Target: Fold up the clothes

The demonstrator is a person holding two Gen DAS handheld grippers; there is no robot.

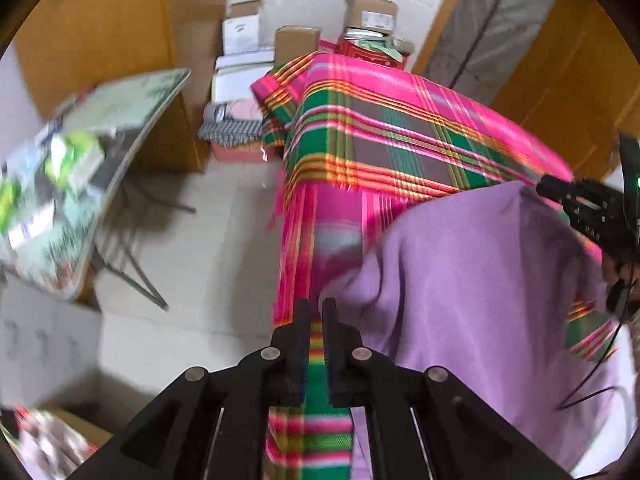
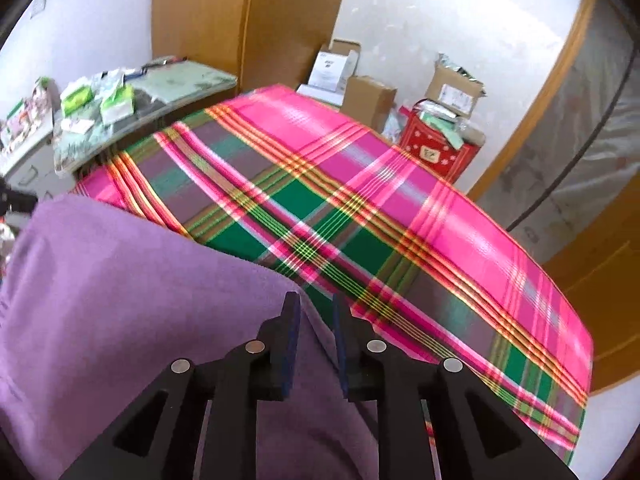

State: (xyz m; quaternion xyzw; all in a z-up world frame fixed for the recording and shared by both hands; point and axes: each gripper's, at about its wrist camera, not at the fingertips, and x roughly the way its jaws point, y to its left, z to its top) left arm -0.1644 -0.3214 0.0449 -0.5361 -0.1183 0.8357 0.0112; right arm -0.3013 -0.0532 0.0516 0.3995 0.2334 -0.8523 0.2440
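A purple garment [image 1: 480, 280] is stretched in the air over the near end of a table covered by a pink and green plaid cloth [image 1: 400, 128]. My left gripper [image 1: 316, 306] has its jaws nearly together, and the garment's blurred left edge meets its tip. My right gripper [image 1: 540, 188] pinches the garment's raised far corner. In the right wrist view the purple garment [image 2: 120, 300] fills the lower left over the plaid cloth [image 2: 360, 184]. It runs down between the fingers of my right gripper [image 2: 316, 308]. A dark bit of the left gripper [image 2: 12, 200] shows at the garment's other corner.
A folding table [image 2: 188, 80] with green and white packets [image 2: 116, 104] stands left of the plaid table, with pale floor [image 1: 200, 260] between. Cardboard boxes [image 2: 372, 96] and a red box [image 2: 436, 152] sit against the far wall. Wooden panels [image 2: 208, 20] stand behind.
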